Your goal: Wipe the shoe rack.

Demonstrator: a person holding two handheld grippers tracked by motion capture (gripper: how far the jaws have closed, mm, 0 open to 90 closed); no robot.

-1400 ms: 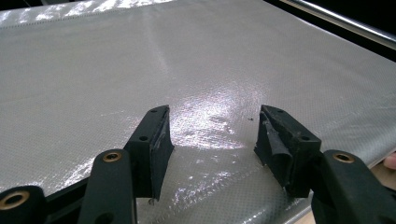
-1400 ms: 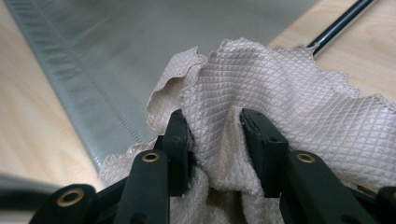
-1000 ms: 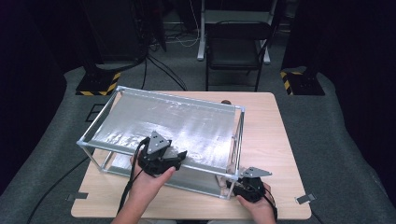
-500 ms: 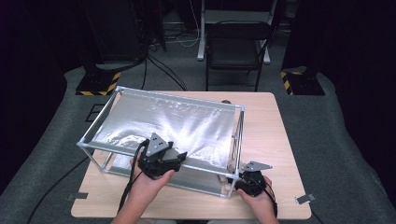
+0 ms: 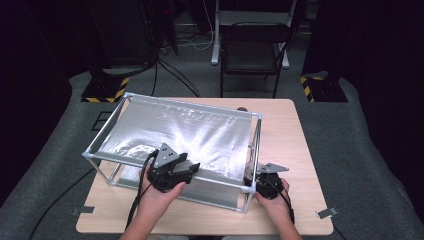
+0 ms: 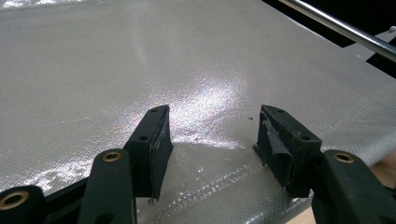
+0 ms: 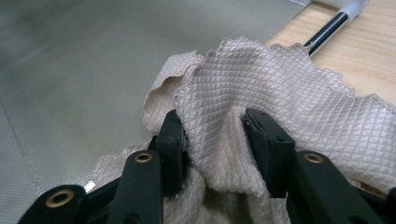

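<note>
A silvery mesh sheet [image 5: 190, 130] is stretched over a metal frame [image 5: 172, 102] on the wooden table [image 5: 285, 130]. My left gripper [image 5: 191, 167] hovers over the sheet's near edge. In the left gripper view it [image 6: 212, 116] stands open above the sheet [image 6: 140, 56], with nothing between its jaws. My right gripper [image 5: 250, 176] is at the frame's near right corner. In the right gripper view it [image 7: 212, 121] is shut on a bunched fold of a beige quilted cloth [image 7: 261, 79], which lies partly on the sheet [image 7: 70, 60].
A frame rod [image 6: 341, 30] runs along the sheet's far right in the left gripper view. Another rod [image 7: 327, 30] lies over bare table [image 7: 359, 56] beyond the cloth. A dark chair [image 5: 250, 55] stands behind the table, and cables trail across the floor.
My right gripper has moved a little forward, up to the frame's near right corner. The left gripper has barely shifted.
</note>
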